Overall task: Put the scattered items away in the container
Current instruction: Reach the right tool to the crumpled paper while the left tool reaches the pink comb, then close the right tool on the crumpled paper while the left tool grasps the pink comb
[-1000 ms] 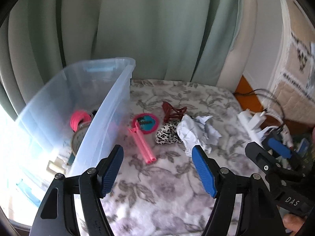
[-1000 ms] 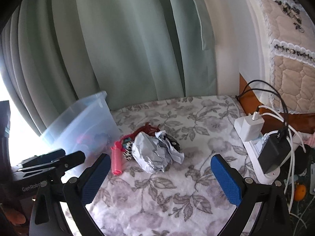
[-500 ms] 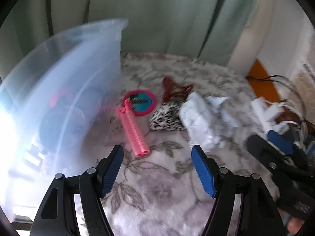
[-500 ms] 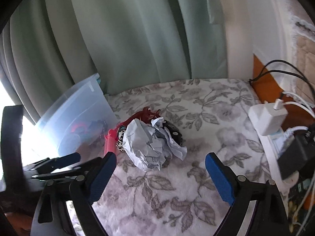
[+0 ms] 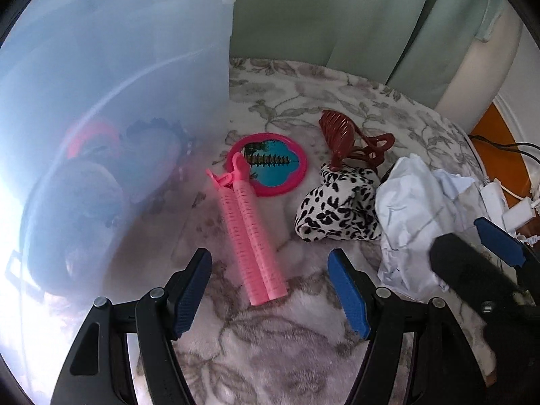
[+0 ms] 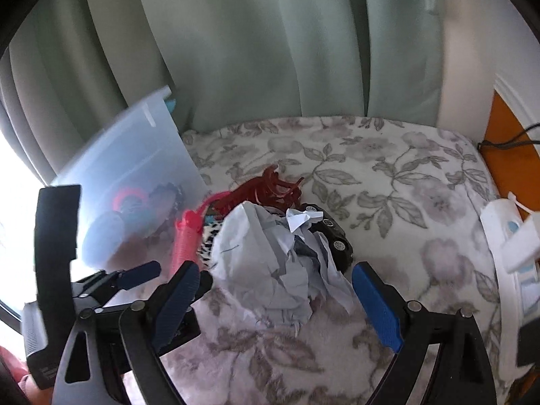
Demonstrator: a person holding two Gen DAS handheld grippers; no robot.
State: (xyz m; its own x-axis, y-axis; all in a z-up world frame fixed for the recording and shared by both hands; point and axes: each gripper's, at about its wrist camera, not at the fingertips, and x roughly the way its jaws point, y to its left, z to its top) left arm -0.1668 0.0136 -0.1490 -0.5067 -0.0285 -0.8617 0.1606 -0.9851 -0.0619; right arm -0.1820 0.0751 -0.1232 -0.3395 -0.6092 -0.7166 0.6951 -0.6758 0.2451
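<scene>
The clear plastic container (image 5: 111, 108) stands on a floral blanket (image 5: 270, 344), and everything else is placed from it. Just beside its wall lies a pink double hair roller (image 5: 251, 236), its clip end touching a round pink mirror (image 5: 270, 165). Farther from the container sit a dark red hair claw (image 5: 344, 135), a leopard-print cloth (image 5: 337, 209), then a crumpled sheet of paper (image 5: 415, 222). From the right wrist view a black toy car (image 6: 332, 236) peeks out behind the paper on the side away from the container. Inside the container, blurred through the wall, are a red ring shape and dark items that cannot be made out.

The left gripper (image 5: 270, 292) hovers over the roller's near end, fingers spread and holding nothing. The right gripper (image 6: 276, 303) has its fingers wide apart on either side of the paper, apparently not pressing it.
</scene>
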